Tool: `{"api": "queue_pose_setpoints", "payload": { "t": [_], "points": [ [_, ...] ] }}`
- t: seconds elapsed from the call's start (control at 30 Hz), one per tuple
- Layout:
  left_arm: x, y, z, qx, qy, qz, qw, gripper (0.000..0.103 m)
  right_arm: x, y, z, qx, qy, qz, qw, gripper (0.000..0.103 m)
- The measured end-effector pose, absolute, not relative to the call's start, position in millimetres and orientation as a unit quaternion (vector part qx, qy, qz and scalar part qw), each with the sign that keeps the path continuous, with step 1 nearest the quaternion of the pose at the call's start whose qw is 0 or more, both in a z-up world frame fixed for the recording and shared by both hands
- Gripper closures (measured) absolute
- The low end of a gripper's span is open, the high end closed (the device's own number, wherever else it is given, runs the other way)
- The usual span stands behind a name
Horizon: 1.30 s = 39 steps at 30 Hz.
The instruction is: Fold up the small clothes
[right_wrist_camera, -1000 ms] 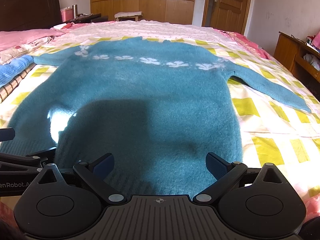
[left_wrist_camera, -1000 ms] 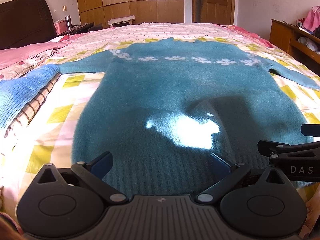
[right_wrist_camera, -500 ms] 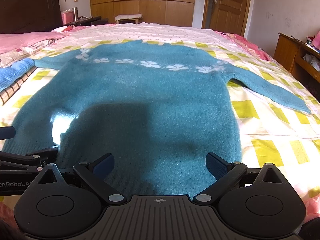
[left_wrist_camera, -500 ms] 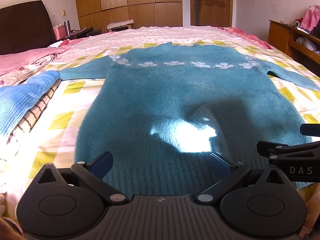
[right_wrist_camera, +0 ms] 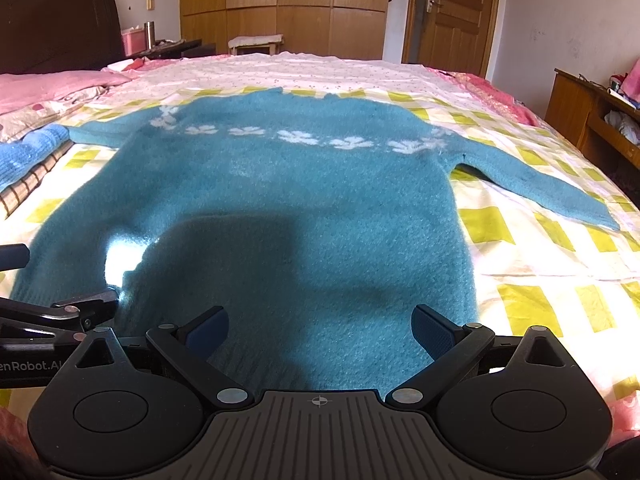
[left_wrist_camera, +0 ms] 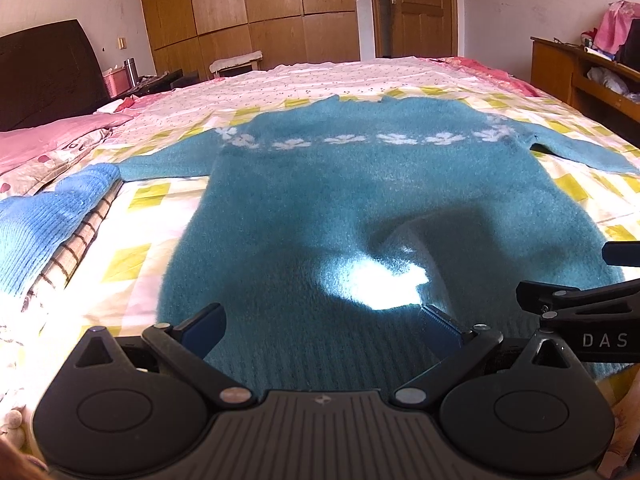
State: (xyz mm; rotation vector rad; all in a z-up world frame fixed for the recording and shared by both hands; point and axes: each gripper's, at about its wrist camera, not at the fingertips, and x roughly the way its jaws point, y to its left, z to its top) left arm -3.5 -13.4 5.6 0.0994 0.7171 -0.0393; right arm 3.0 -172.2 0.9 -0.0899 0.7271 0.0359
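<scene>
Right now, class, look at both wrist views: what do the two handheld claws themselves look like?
Both match. The left claw and right claw each have a black body with a ribbed grey centre plate, two round black discs, silver pivot pins, angled black link arms and blue textured pads. White lettering shows on each claw's side: "DAS" on the right one, "enRobot.A" on the left.

Two matching black handheld grippers, blue finger pads.

Left gripper (left_wrist_camera: 322,330) and right gripper (right_wrist_camera: 320,328): ribbed grey-black centre plate with small crosshair mark, round black disc housing each side, triangular cut-outs above discs, silver pivot pins on linkage arms. Pads (right_wrist_camera: 430,330) blue, fine textured face. White lettering on bodies: "DAS" on the right gripper seen from the left camera, "enRobot.A" on the left seen from the right camera.
</scene>
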Motion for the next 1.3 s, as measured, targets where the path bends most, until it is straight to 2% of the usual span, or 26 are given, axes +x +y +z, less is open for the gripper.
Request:
{"api": "queue_pose_setpoints", "payload": {
  "t": [1.3],
  "points": [
    [8.2, -20.6, 16.3, 0.072, 0.341, -0.027, 0.937, 0.000, 4.3, -176.5, 4.4, -0.049, 0.346, 0.014, 0.937, 0.004]
  ]
}}
